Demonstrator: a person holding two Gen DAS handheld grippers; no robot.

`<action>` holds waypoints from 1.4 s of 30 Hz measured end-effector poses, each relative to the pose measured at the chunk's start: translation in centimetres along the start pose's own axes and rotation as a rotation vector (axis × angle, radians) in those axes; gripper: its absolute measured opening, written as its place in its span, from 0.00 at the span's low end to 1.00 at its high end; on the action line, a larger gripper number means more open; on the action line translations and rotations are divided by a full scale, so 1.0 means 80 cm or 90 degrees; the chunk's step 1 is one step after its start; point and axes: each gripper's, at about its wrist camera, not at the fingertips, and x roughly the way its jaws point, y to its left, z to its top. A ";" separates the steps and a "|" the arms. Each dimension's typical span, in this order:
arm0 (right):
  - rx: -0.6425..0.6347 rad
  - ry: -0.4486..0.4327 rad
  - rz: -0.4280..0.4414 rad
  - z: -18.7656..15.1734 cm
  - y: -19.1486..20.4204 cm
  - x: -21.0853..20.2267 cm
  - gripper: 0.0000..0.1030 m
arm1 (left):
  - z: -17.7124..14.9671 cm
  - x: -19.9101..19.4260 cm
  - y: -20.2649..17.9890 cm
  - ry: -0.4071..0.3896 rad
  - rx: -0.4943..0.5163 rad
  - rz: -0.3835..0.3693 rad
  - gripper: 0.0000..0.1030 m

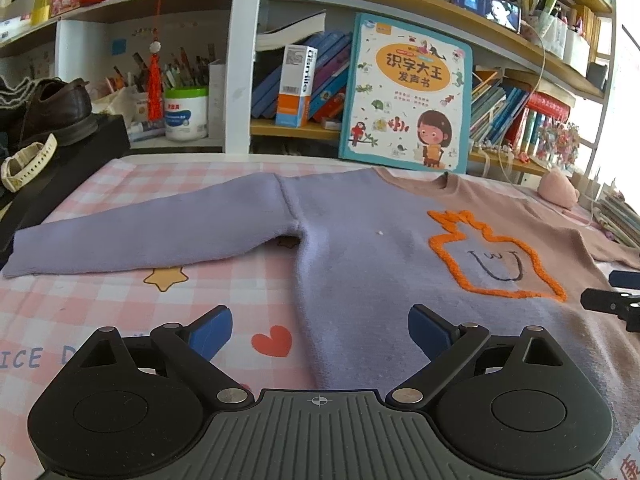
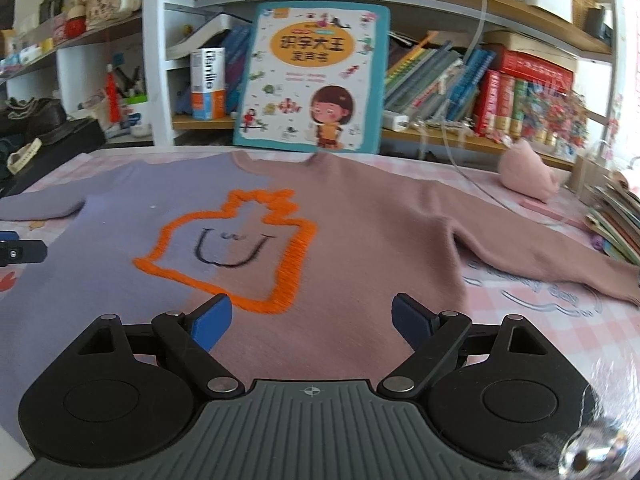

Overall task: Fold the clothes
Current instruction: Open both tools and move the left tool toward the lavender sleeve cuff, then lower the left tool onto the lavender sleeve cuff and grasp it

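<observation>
A two-tone sweater (image 1: 360, 264) lies flat, front up, on the pink checked cloth; its left half is lilac, its right half dusty pink (image 2: 380, 240), with an orange outlined face motif (image 2: 232, 248) in the middle. Both sleeves are spread out sideways: the lilac sleeve (image 1: 140, 236) and the pink sleeve (image 2: 540, 248). My left gripper (image 1: 320, 330) is open and empty, hovering over the lilac hem area. My right gripper (image 2: 312, 320) is open and empty over the pink hem area; its fingers also show at the right edge of the left wrist view (image 1: 612, 300).
A children's book (image 1: 408, 96) leans upright against the bookshelf (image 1: 304, 130) behind the collar. A black box (image 1: 68, 160) with a brown shoe (image 1: 52, 112) and a watch (image 1: 24, 164) stands at the left. A pink plush (image 2: 524, 176) and stacked books (image 2: 616, 220) lie at the right.
</observation>
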 end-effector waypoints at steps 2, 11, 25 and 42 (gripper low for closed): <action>-0.006 -0.004 0.009 0.005 0.005 0.004 0.84 | 0.000 0.000 0.003 0.000 -0.002 0.005 0.94; -0.038 -0.034 0.071 0.034 0.038 0.027 0.85 | 0.003 -0.001 0.020 -0.008 -0.009 0.038 0.94; -0.108 -0.050 0.168 0.052 0.099 0.063 0.85 | 0.011 -0.010 0.057 -0.029 -0.016 0.148 0.98; -0.163 -0.025 0.192 0.037 0.124 0.085 0.91 | 0.030 -0.011 0.116 -0.074 -0.058 0.266 0.98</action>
